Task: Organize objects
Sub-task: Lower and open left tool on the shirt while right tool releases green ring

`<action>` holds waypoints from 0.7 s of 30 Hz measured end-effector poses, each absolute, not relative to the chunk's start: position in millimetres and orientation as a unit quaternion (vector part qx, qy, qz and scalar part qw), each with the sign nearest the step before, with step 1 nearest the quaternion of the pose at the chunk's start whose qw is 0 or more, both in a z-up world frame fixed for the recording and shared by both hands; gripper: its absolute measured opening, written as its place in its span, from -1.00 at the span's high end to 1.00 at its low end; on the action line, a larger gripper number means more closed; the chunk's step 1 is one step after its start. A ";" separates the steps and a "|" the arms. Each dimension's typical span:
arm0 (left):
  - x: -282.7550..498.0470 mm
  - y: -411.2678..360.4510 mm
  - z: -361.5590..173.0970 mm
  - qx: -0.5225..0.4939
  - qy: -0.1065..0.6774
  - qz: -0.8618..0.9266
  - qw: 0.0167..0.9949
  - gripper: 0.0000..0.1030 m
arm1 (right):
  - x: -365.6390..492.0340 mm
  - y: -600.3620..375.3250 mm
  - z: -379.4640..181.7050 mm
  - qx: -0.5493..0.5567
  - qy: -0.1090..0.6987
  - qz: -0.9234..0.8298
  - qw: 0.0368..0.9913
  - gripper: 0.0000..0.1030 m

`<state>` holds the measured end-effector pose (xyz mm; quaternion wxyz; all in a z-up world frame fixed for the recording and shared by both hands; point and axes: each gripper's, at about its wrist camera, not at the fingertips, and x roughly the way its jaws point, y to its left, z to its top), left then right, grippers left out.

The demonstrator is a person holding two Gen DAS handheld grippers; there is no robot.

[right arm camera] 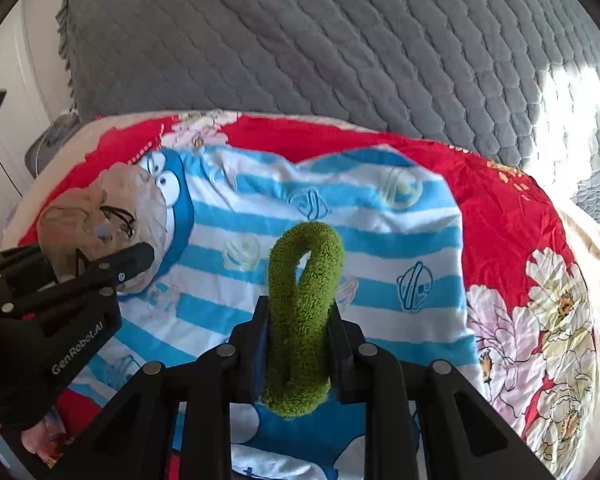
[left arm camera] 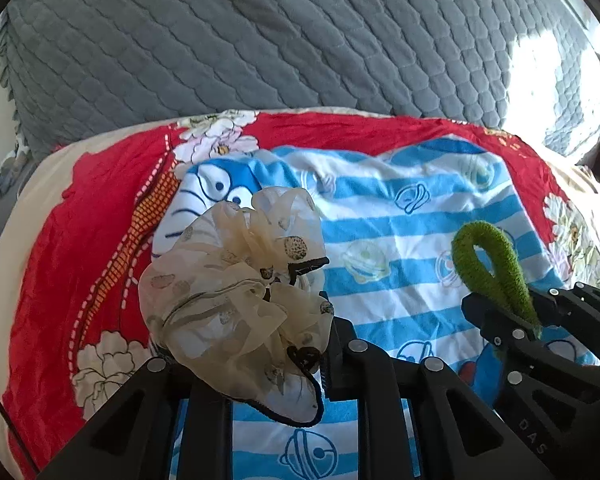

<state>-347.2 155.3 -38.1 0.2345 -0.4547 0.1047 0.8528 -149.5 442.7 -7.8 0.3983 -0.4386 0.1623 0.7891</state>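
Bright daylight from the right, a white washed-out sun patch on the grey quilt (left arm camera: 540, 92), soft shadows, round bent fisheye edges with dark corners, cream hair tie (right arm camera: 104, 216) a bit blurry

A grey quilted bedspread (left arm camera: 260, 40) lies behind a red floral sheet (left arm camera: 80, 220), with sunlight (left arm camera: 548, 80) at the right.

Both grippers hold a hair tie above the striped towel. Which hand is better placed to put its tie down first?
Probably the right gripper. Its fuzzy green loop hair tie hangs over the bare middle of the blue-and-white striped cartoon towel. The left gripper, holding the sheer cream scrunchie, is at the towel's left edge.
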 end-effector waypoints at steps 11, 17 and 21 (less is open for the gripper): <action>-348.6 157.4 -49.3 -0.460 0.109 0.850 0.230 0.52 | -147.4 448.9 -28.5 -0.452 0.176 0.778 0.400 0.49; -351.7 156.4 -53.2 -0.466 0.109 0.848 0.226 0.46 | -146.4 451.6 -32.5 -0.455 0.180 0.774 0.402 0.48; -353.1 155.1 -56.9 -0.471 0.108 0.846 0.226 0.32 | -144.8 452.5 -35.6 -0.459 0.178 0.771 0.404 0.48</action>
